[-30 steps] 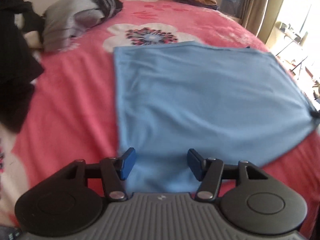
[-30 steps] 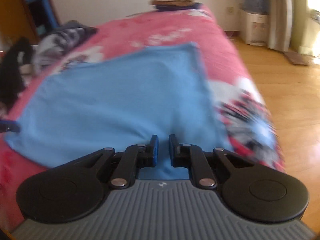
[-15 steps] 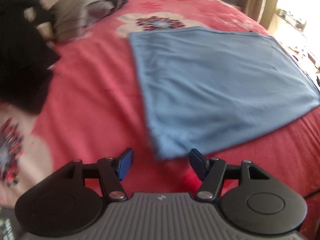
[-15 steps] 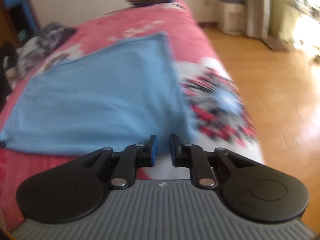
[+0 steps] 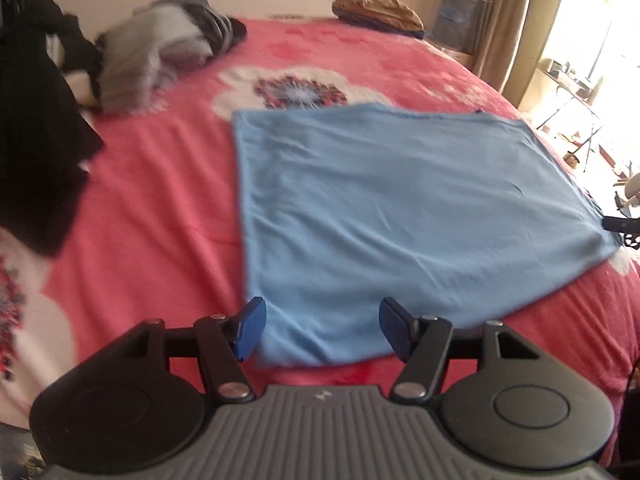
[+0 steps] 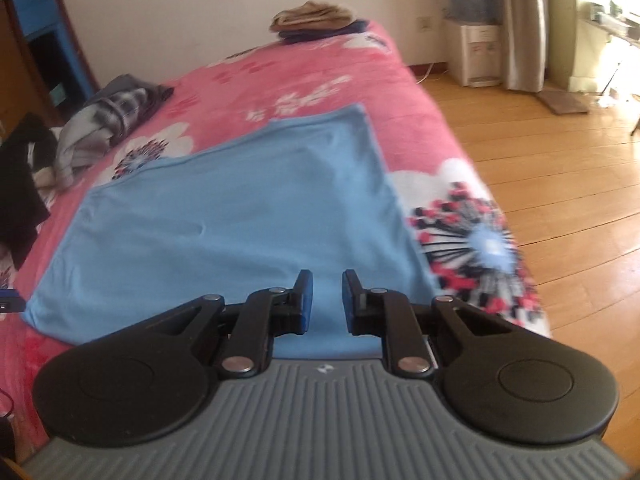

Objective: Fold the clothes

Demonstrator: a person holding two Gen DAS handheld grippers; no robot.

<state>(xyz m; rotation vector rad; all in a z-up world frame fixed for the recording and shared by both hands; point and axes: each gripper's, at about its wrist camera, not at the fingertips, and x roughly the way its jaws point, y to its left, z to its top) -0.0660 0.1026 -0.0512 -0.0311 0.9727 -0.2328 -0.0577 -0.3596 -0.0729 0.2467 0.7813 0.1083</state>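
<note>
A light blue cloth (image 5: 400, 208) lies spread flat on the pink flowered bed cover (image 5: 160, 200). My left gripper (image 5: 322, 320) hovers open over the cloth's near left corner; its blue pads stand wide apart, with the fabric lying flat below and nothing pinched. In the right wrist view the blue cloth (image 6: 240, 220) reaches to the bed's right side. My right gripper (image 6: 323, 292) is above its near right edge. Its jaws are opening, with a narrow gap and nothing between the pads.
A heap of grey and striped clothes (image 5: 160, 60) and a black garment (image 5: 36, 128) lie at the bed's left. Folded brown clothes (image 6: 316, 18) sit at the far end. The wooden floor (image 6: 560, 160) drops away right of the bed, and a water dispenser (image 6: 476, 52) stands by the wall.
The right gripper's pads have drawn a little apart. The left view swung away from the cloth's corner, then back over it. The cloth lies as before.
</note>
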